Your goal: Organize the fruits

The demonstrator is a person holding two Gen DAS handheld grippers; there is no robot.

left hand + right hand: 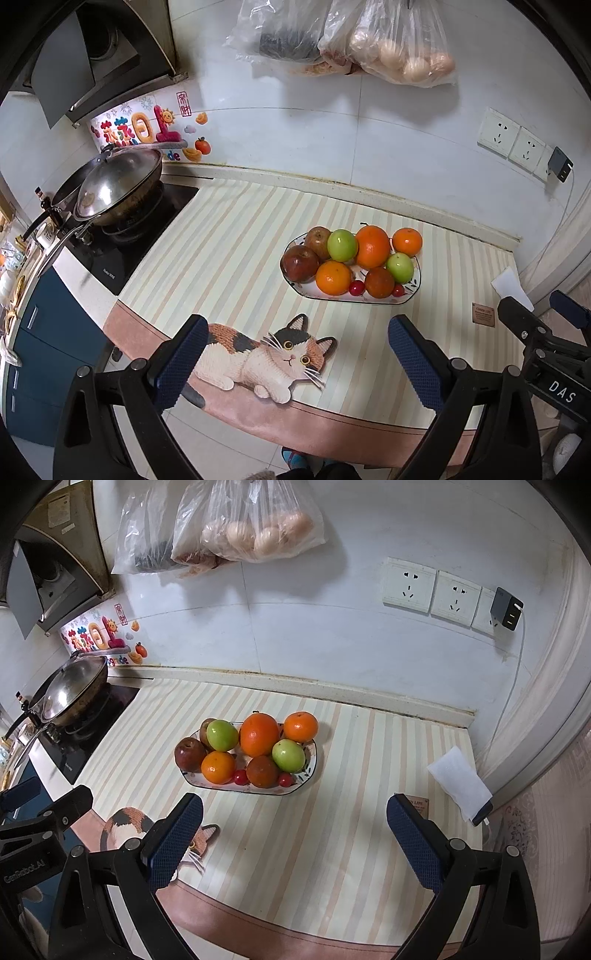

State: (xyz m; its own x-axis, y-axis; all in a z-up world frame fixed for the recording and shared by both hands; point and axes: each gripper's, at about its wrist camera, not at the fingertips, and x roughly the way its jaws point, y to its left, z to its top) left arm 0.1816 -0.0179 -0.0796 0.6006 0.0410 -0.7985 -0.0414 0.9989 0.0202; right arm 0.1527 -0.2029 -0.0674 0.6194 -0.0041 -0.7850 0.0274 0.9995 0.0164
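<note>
Fruits lie heaped on an oval plate (pixel 413 293) on the striped mat (pixel 236 251); in the left wrist view its long axis runs left to right, beyond the left gripper (pixel 297 363), whose jaws stand wide and empty. In the right wrist view the plate (pixel 310 771) lies ahead of the right gripper (pixel 295 843), also wide and empty, with 2 green apples (pixel 222 734) among the oranges.

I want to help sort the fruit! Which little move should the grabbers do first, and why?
Probably move the right gripper forward toward the plate. Both it and the left gripper are open and holding nothing, well short of the fruit, and the green apple sits nearest the right side.
</note>
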